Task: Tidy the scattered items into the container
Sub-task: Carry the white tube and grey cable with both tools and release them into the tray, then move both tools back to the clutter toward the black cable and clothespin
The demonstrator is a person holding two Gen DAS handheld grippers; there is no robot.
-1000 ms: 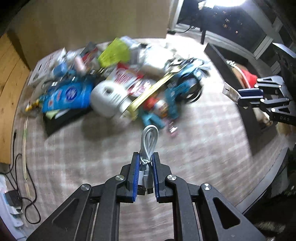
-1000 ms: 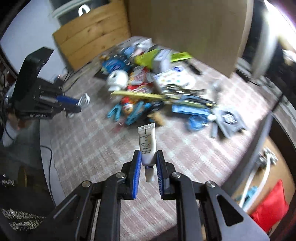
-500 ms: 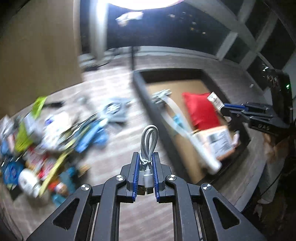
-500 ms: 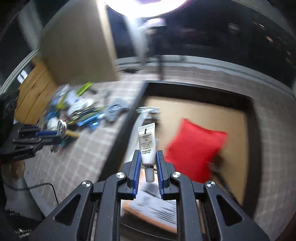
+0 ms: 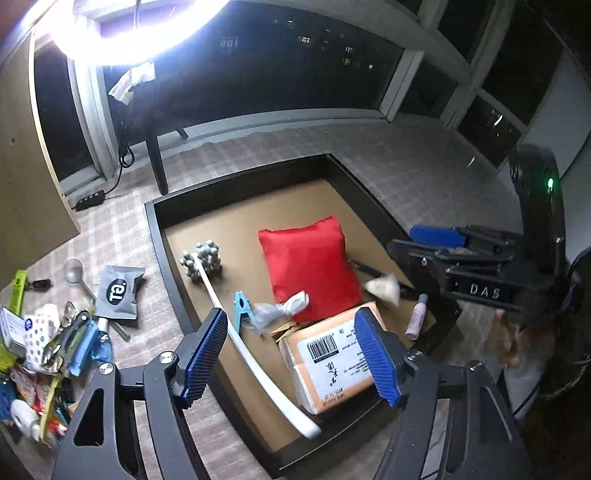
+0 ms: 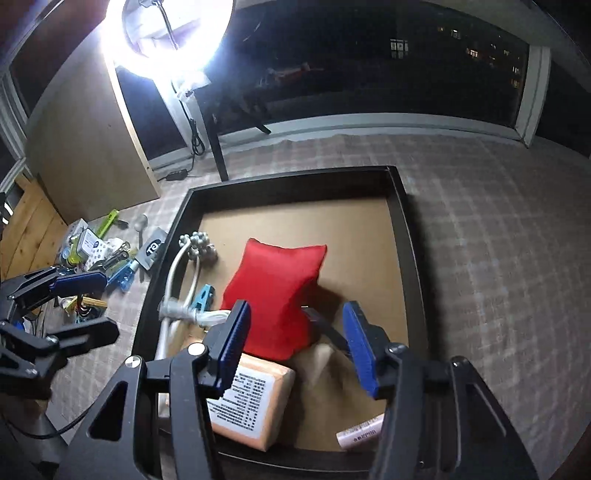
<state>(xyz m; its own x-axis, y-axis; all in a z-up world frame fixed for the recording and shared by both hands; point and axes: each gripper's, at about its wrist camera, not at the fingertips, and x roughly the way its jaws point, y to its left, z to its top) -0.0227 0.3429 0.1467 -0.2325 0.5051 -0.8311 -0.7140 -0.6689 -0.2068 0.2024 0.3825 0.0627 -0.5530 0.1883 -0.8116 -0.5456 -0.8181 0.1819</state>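
The container is a black-walled tray [image 5: 155,236] [image 6: 406,206] with a brown floor. It holds a red pouch [image 5: 310,262] [image 6: 273,291], a labelled orange parcel [image 5: 332,362] [image 6: 247,398], a white massage wand [image 5: 236,332], a blue clip [image 5: 240,306] and a small tube [image 5: 415,317] [image 6: 360,434]. My left gripper [image 5: 291,354] is open and empty above the tray; the white coiled cable [image 5: 280,308] [image 6: 192,314] lies blurred below it. My right gripper [image 6: 295,343] is open and empty over the tray. A pale blurred item [image 5: 382,286] is in mid-air beside it.
The scattered pile [image 5: 48,339] [image 6: 96,251] lies left of the tray on the checked cloth, with a grey sachet [image 5: 118,291] and a spoon [image 5: 75,271]. A wooden board [image 6: 85,147] and a bright ring lamp [image 6: 166,33] stand behind.
Both grippers swung from the pile to over the tray and opened. The left let go of the white cable and the right let go of the small tube; both now lie in the tray.
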